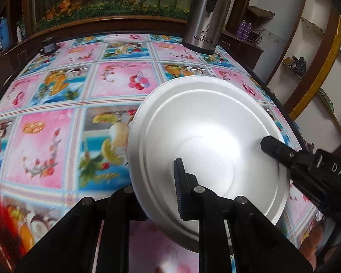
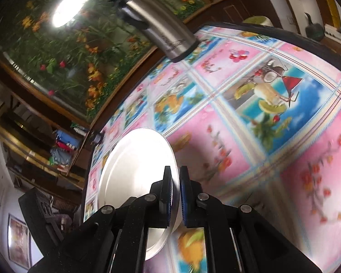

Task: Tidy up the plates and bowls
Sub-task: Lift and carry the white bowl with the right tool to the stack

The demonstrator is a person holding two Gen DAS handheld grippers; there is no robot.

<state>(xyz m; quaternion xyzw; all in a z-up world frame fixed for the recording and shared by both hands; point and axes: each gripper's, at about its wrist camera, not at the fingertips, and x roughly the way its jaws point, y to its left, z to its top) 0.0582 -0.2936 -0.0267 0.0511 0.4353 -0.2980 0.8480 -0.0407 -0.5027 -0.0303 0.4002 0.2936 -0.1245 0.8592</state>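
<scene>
**Both grippers share one plate: keep them moving as a pair**

Your left gripper [image 1: 168, 186] is clamped on the near rim of the white foam plate [image 1: 206, 141]; one pad shows on the plate's upper face, the other is hidden beneath it. Your right gripper [image 2: 175, 195] is closed on the opposite rim, its two blue-lined fingers pinching the plate's edge from either side. In the left wrist view its black tip sits on the plate's far right edge.

So the plate hangs between your hands, tilted and raised clear of the patterned tablecloth [image 1: 56, 136]. No bowl or second plate is in sight, so I cannot tell where this one goes.

The steel thermos [image 1: 204, 16] stands well beyond the plate at the table's far edge. Probably the foam rim will bend or tear if one hand leads, so match your hands.
</scene>
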